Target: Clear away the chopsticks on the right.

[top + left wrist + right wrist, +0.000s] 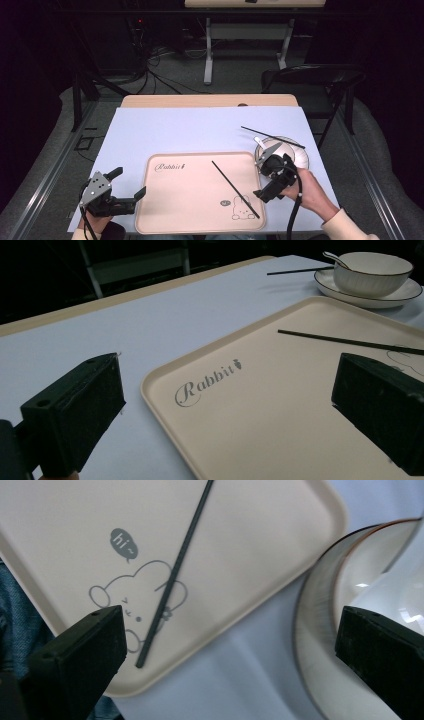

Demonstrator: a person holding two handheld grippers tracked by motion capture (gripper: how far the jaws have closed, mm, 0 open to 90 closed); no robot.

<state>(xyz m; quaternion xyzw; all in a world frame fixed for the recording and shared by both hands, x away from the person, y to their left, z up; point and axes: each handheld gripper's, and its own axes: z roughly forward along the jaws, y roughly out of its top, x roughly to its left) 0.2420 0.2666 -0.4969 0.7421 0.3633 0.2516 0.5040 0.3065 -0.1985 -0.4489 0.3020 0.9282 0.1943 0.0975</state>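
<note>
— The grippers?
— Left gripper [129, 185], lower left, jaws wide, empty. Right gripper [262, 174], lower right, also gaping, empty, over the plate [305, 159] edge.
— Beyond them?
— Tray [165, 215] bottom centre, one chopstick [235, 189] lying on it; another chopstick [272, 136] across the plate.

Beige tray [300, 405]: script word "Rabbit" [207, 382] printed near 1 corner. Speech bubble [123, 543] reading "hi~" above rabbit drawing [137, 602].

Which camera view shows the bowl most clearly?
The left gripper view: the bowl shows whole there, from the side, on its plate with a spoon in it. The high view has it small and partly behind the right tool. The right gripper view crops it.
</note>
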